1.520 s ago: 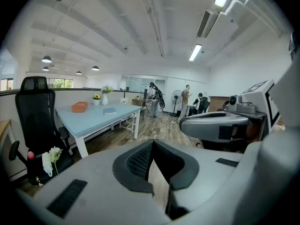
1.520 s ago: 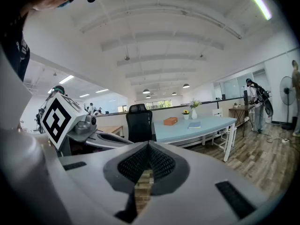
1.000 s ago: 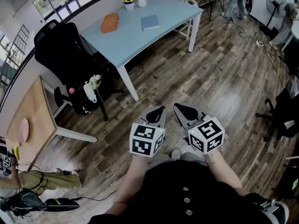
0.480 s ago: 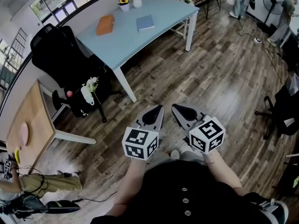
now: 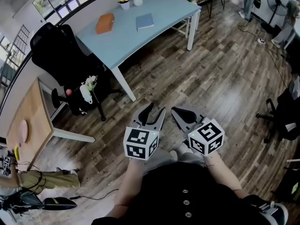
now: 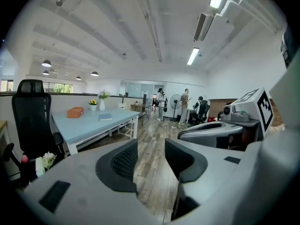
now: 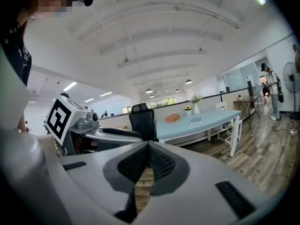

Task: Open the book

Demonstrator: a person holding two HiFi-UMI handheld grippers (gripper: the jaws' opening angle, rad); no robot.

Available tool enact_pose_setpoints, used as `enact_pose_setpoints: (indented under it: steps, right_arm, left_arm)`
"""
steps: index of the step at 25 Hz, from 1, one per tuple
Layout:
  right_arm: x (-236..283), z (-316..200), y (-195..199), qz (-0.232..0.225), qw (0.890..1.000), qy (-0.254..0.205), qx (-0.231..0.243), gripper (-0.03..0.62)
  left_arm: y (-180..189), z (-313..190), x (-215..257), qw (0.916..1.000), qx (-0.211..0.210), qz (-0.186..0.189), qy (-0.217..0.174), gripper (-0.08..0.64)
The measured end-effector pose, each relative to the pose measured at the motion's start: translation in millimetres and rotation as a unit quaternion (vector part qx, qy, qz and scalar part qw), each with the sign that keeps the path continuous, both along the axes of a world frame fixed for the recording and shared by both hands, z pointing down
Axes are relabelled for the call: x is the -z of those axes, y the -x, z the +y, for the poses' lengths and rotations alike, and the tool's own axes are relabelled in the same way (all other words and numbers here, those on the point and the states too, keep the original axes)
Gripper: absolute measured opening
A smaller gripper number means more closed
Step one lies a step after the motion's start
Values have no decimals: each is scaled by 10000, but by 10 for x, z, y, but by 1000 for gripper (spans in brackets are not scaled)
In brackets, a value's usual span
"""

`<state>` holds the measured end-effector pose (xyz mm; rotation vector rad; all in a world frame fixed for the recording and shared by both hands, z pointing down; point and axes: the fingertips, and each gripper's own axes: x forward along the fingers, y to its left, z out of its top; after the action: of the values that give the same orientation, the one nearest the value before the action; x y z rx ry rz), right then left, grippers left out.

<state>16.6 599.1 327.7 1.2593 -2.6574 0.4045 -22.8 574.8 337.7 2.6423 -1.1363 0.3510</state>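
The left gripper (image 5: 149, 112) has its jaws a little apart and empty, and the right gripper (image 5: 177, 111) is closed on nothing. Both are well apart from the table (image 5: 123, 40). The blue book (image 5: 145, 21) lies flat there, ahead and slightly to the left, so the left gripper seems nearer.

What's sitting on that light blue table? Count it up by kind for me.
Blue book: 1
Orange boxy item: 1
Flower holders: 2, a sunflower pot and a white vase
Total: 4
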Motion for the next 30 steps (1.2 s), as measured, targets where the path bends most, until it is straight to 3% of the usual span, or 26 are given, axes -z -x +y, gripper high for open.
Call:
enact_pose_setpoints:
  steps: [6, 15, 30]
  right_arm:
    - [-115, 16, -132, -83, 9999, 96, 8, 2]
    - [-172, -214, -214, -265, 9995, 179, -27, 2]
    - [-238, -1454, -52, -232, 9989, 231, -325, 2]
  left_arm:
    - [-130, -10, -33, 9996, 7, -223, -143, 169]
    - [-22, -288, 9, 9988, 319, -294, -225, 169]
    - [134, -1589, -81, 9999, 27, -77, -69, 169]
